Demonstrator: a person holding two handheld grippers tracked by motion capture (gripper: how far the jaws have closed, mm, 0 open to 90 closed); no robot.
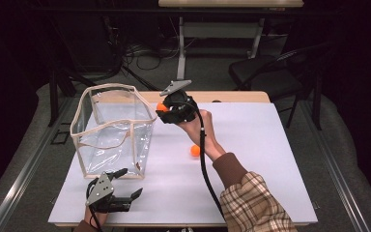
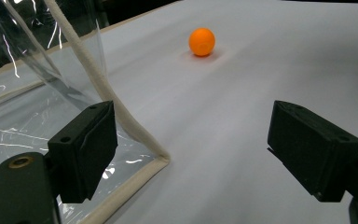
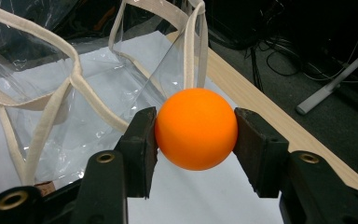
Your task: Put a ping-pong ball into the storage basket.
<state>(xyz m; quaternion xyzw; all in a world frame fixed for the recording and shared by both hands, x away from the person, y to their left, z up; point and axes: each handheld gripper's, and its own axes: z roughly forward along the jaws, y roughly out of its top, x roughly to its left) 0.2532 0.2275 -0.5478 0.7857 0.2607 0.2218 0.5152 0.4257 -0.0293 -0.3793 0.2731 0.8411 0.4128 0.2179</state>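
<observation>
1. Up above the table [image 1: 270, 145], the right gripper [image 1: 163, 110] is clamping an orange ball [image 1: 161, 107] between its jaws, just beside the upper right edge of the bag [image 1: 111, 130].
2. Seen from the right gripper view, the ball [image 3: 196, 129] is sitting squarely between both black pads, with the bag [image 3: 74, 84] standing open beyond it.
3. Low at the near left, the left gripper [image 1: 125, 186] is resting with its jaws spread apart, holding nothing, just in front of the bag's near corner.
4. Further out, a second ball [image 1: 195, 150] is lying on the white tabletop, right of the bag and next to the person's right forearm [image 1: 212, 145].
5. From the left gripper view, that second ball [image 2: 202, 42] is lying well ahead, and the bag's trimmed corner [image 2: 161, 158] is sitting just beside the left jaw.
</observation>
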